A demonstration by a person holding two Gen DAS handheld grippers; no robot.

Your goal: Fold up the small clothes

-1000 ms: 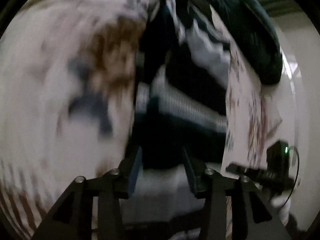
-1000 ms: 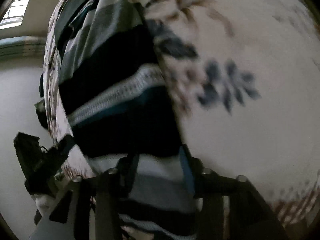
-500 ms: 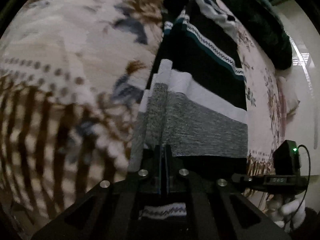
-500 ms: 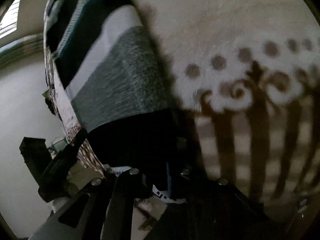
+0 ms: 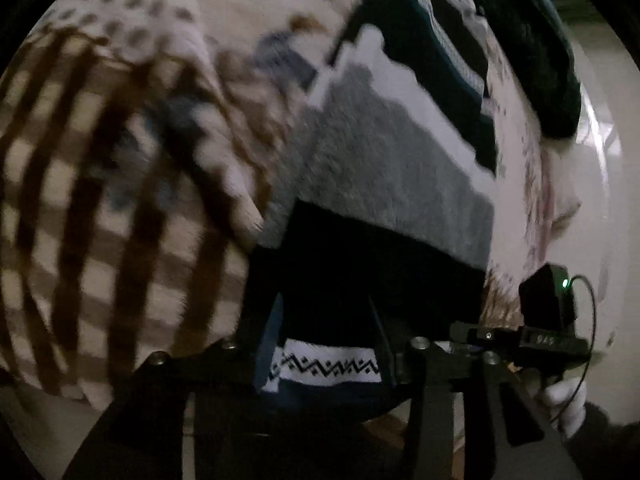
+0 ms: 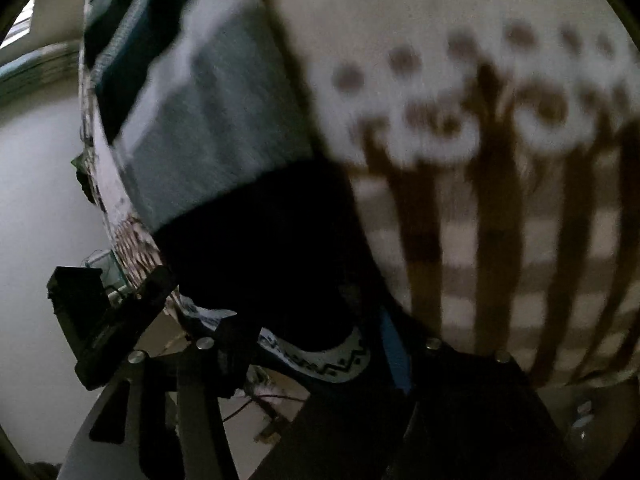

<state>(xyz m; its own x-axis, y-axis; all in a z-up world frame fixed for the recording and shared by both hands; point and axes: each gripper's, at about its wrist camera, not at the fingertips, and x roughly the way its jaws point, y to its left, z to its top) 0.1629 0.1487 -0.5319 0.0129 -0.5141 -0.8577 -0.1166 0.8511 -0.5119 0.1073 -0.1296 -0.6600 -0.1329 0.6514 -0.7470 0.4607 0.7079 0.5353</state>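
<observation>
Your left tool (image 5: 326, 344) and right tool (image 6: 316, 344) have just opened; the sweater (image 5: 400, 168) lies released on the blanket (image 5: 120, 200), partly folded, more folds left.

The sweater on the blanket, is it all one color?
No, the sweater has a grey band, a white band, black parts and a white strip with a black zigzag, lying on the patterned blanket.

Ahead of my left gripper (image 5: 326, 332) the sweater (image 5: 400, 176) is matt knitted cloth, its grey band finely ribbed. Left of the claw, the blanket (image 5: 120, 184) reads as soft, fuzzy fleece. The gripper fingers (image 5: 268, 336) appear matt dark plastic with bright metal screws (image 5: 419, 343).
</observation>
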